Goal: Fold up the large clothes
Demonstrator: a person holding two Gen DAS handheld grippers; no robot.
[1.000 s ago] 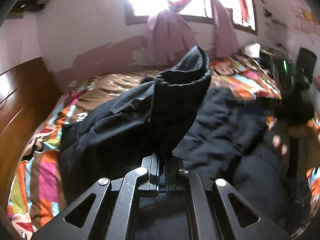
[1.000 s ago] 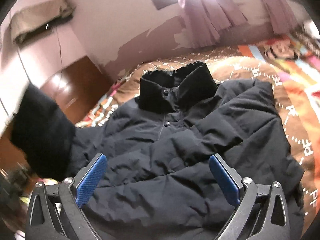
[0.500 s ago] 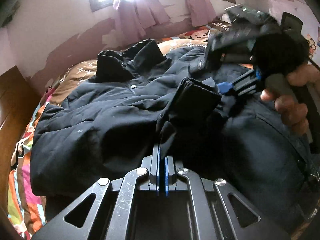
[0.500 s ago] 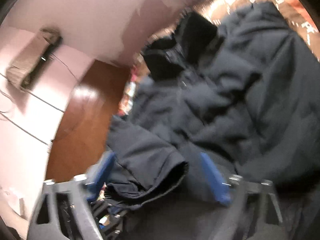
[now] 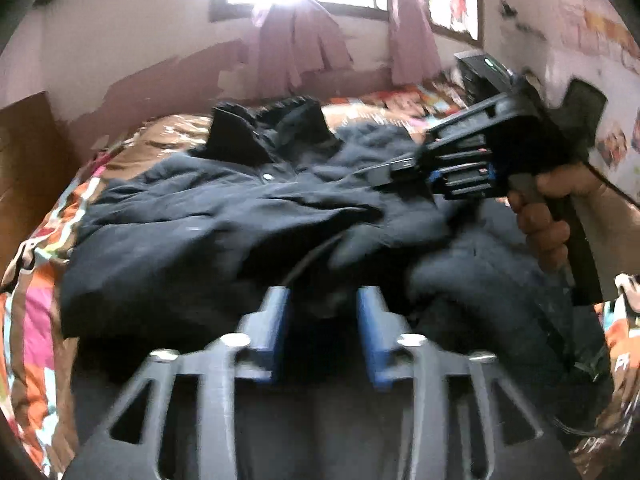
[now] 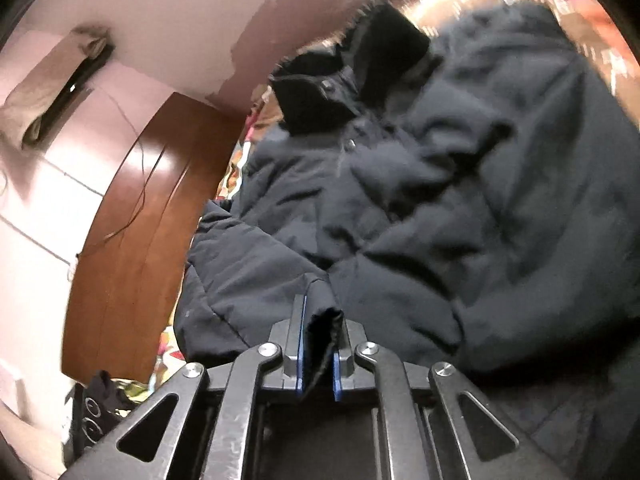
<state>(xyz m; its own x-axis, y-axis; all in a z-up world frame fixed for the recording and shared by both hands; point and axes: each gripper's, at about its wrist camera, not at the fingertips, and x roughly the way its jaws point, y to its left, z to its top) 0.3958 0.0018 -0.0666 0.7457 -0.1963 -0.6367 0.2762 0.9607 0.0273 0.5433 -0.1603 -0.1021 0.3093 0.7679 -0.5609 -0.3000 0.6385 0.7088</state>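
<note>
A large black padded jacket (image 5: 208, 232) lies front up on the bed, collar (image 5: 264, 132) toward the far wall. It also fills the right wrist view (image 6: 460, 208). My left gripper (image 5: 322, 320) is open and empty just above the jacket's lower part. My right gripper (image 6: 318, 344) is shut on the cuff of the jacket's sleeve (image 6: 320, 312), which is folded across the body. The right gripper also shows in the left wrist view (image 5: 384, 178), held in a hand at the right.
The bed has a brown and multicoloured cover (image 5: 36, 280). A wooden headboard (image 6: 132, 232) stands at the left. A window with pink curtains (image 5: 300, 40) is on the far wall. Dark items (image 6: 100, 400) lie beside the bed.
My left gripper let go of the sleeve cuff and opened. My right gripper closed on that cuff over the jacket's body.
</note>
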